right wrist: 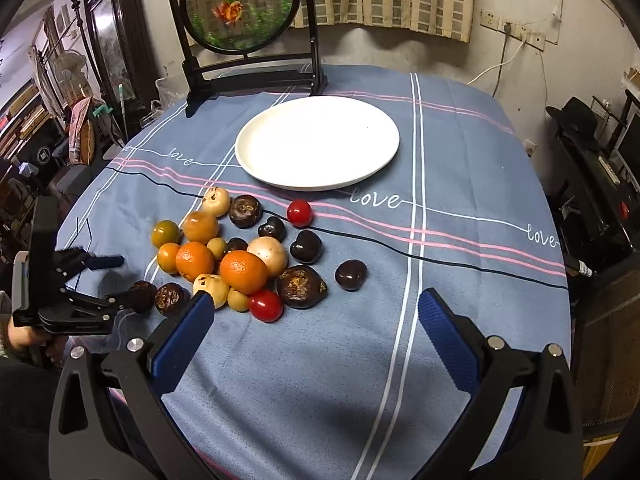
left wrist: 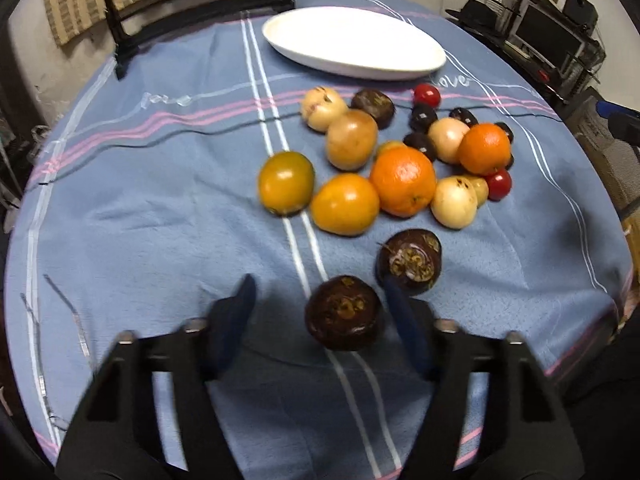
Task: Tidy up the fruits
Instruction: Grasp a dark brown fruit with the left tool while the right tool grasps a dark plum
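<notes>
A dark fruit [left wrist: 344,312], well short of the empty white plate [left wrist: 394,66], is framed by the open left tongs [left wrist: 320,300]; closing is needed next. The right tongs [right wrist: 316,312] are held open, empty.

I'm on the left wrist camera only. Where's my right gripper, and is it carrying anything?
Observer: The right gripper is open and empty, over the tablecloth on the near side of the fruit pile.
Operator: What's the black frame behind the plate?
Observer: It is a stand holding a round goldfish panel, just behind the white plate.
Operator: From that side, has my left gripper closed on the dark fruit?
Observer: No. The left gripper is open, and the dark fruit sits on the cloth by its lower fingertip.
</notes>
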Demonstrator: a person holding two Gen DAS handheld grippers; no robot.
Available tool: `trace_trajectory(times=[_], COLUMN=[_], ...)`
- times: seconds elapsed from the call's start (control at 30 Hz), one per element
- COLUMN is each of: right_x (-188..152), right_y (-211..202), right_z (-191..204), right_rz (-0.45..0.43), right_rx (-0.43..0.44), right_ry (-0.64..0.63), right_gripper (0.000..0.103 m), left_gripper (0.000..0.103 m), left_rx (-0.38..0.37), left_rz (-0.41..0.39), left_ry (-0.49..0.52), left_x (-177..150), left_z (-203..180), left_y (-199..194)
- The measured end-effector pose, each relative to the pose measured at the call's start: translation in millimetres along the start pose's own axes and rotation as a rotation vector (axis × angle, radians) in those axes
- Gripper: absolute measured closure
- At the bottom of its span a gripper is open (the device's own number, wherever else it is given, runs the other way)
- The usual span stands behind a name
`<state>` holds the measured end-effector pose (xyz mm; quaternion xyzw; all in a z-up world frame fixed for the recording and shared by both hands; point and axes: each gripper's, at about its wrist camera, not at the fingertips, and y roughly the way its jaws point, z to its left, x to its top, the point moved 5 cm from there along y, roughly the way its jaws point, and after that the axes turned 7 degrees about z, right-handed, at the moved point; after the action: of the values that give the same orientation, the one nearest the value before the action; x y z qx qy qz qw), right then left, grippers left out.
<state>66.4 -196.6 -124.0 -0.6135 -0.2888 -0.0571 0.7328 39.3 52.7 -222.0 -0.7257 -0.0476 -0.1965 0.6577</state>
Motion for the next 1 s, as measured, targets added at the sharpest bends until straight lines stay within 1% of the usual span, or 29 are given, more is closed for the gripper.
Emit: trace_trajectory(times=[0.03, 0.07, 0.13, 0.2, 0.3, 0.33, 0.4, 0.43, 0.53, 0.6, 0.67, 0.77, 0.83, 0.93, 1.0], right_x=[0, 0, -1, -1, -2, -2, -3, -3, -5, -7, -10, -17, -18, -11, -5], right_y=[1, 2, 3, 4, 5, 6, 8, 9, 22, 34, 47, 67, 75, 85, 88], right_z=[-1, -2, -5, -6, -6, -5, -7, -8, -14, -15, -11, -4, -3, -18, -38], right_rz=[0.004, 0.007, 0.012, 0.016, 0.018, 0.019, 0.029, 0.036, 0.066, 0.085, 0.11, 0.151, 0.162, 0.148, 0.128], right_rx=[0.004, 0.007, 0.011, 0.015, 0.021, 0.024, 0.031, 0.033, 0.062, 0.063, 0.065, 0.108, 0.121, 0.093, 0.043], right_ry=[0.009, 0.015, 0.028, 0.035, 0.034, 0.034, 0.041, 0.046, 0.071, 0.055, 0.019, -0.007, -0.018, 0.015, 0.056], right_gripper=[0.001, 0.001, 0.001, 0.001, 0.001, 0.001, 0.001, 0.001, 0.001, 0.001, 0.002, 0.013, 0.023, 0.03, 0.03], left_gripper=[0.057, 0.061, 0.061, 0.061, 0.06, 0.06, 0.06, 0.06, 0.061, 0.061, 0.061, 0.061, 0.061, 0.061, 0.061], left_rx=[-0.041, -0.055, -0.041, -0.043, -0.086, -0.086, -0.052, -0.048, -0.043, -0.024, -0.021, -0.022, -0.024, -0.012, -0.007], left_rz=[0.009, 0.015, 0.019, 0.015, 0.027, 0.034, 0.03, 0.03, 0.026, 0.019, 0.0, -0.013, -0.019, -0.023, -0.025], left_ry=[0.005, 0.009, 0.033, 0.04, 0.013, 0.011, 0.037, 0.037, 0.012, -0.004, -0.037, -0.087, -0.113, -0.128, -0.138], left_x=[-1, -2, -2, -3, -7, -10, -12, -12, -11, -11, -12, -12, -17, -19, -21], left_z=[-3, -6, -10, -11, -6, -7, -11, -11, -7, -3, 4, 12, 18, 21, 23], left_y=[3, 4, 7, 9, 13, 16, 15, 15, 14, 11, 3, -5, -12, -17, -20])
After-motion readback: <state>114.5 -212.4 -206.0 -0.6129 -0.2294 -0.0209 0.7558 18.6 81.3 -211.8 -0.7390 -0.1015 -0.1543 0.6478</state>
